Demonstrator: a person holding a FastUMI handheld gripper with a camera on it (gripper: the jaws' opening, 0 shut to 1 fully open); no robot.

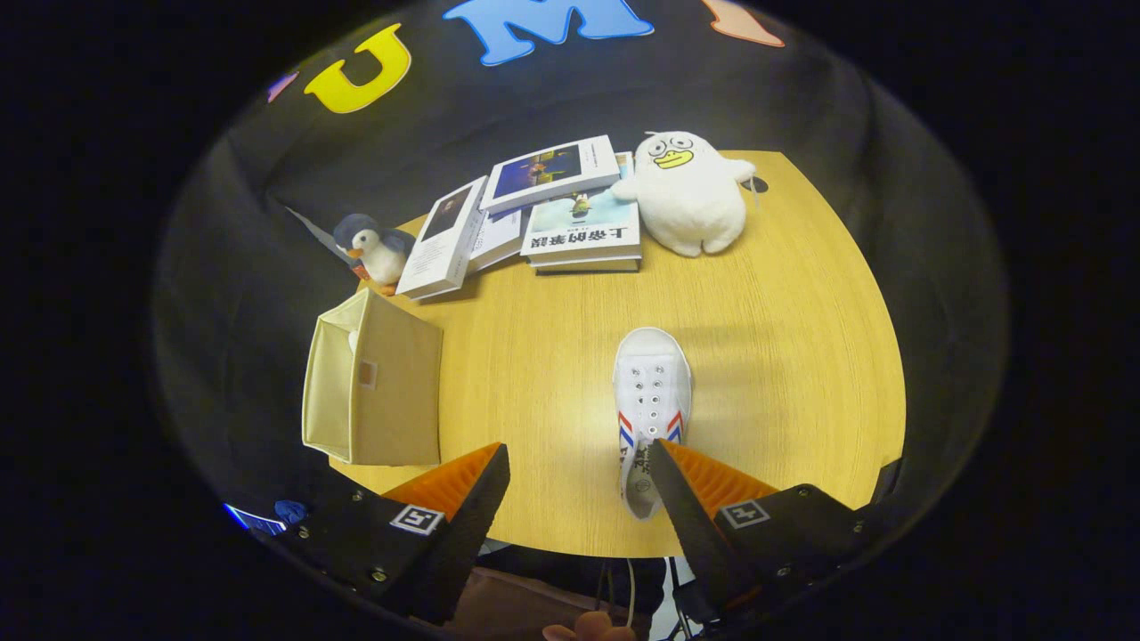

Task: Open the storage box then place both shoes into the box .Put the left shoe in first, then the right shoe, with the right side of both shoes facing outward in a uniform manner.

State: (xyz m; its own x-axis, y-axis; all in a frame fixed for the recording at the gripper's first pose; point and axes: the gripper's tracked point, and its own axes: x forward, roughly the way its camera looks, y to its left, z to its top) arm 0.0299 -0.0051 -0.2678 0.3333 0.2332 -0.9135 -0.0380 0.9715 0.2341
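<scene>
We hold the gripper (579, 463) with its 2 fingers spread wide, gripping nothing. 1 white canvas sneaker (650, 401) lies on the wooden table (802, 374), heel beside the right finger; the beige fabric storage box (374, 392) sits left. Light, soft-sided; we'd pinch the firmer heel collar.

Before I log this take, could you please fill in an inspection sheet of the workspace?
Surface: wooden table, light wood grain.
Job's things: beige storage box at the table's edge; one white shoe ahead of the fingers, its heel by one finger.
Clutter: stacked books; penguin plush; white duck plush.
Grippers: tool open, holding nothing.
Cables: thin white cord below the table edge.
Surroundings: black cloth wall; person's fingers below the tool.
</scene>
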